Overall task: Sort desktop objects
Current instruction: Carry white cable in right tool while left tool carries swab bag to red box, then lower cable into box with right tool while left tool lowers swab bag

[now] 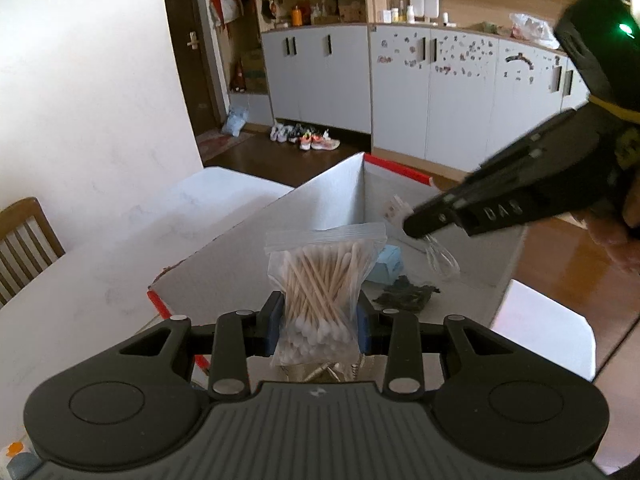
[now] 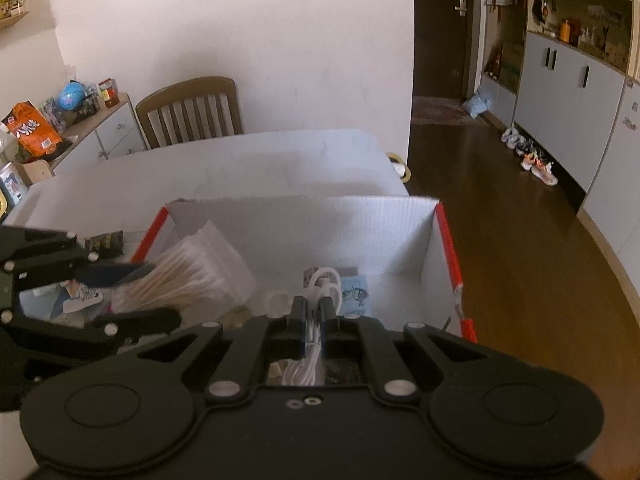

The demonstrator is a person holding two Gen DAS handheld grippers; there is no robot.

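Note:
My left gripper [image 1: 320, 320] is shut on a clear zip bag of cotton swabs [image 1: 324, 280], held upright over the open white cardboard box [image 1: 256, 240] with red edges. The same bag [image 2: 180, 280] shows at the left of the right wrist view, between the left gripper's fingers [image 2: 120, 272]. My right gripper [image 2: 314, 312] is shut on a coiled white cable [image 2: 324, 284] above the box [image 2: 360, 220]. In the left wrist view the right gripper [image 1: 416, 226] reaches in from the right, with the cable [image 1: 440, 258] dangling from its tip.
Inside the box lie a light blue packet [image 1: 386, 266], a dark green bundle [image 1: 404, 296] and a small blue card [image 2: 356, 294]. The box sits on a white table [image 2: 240, 168] with a wooden chair [image 2: 192, 112] behind it. Cabinets [image 1: 320, 76] and shoes [image 1: 308, 138] line the far side.

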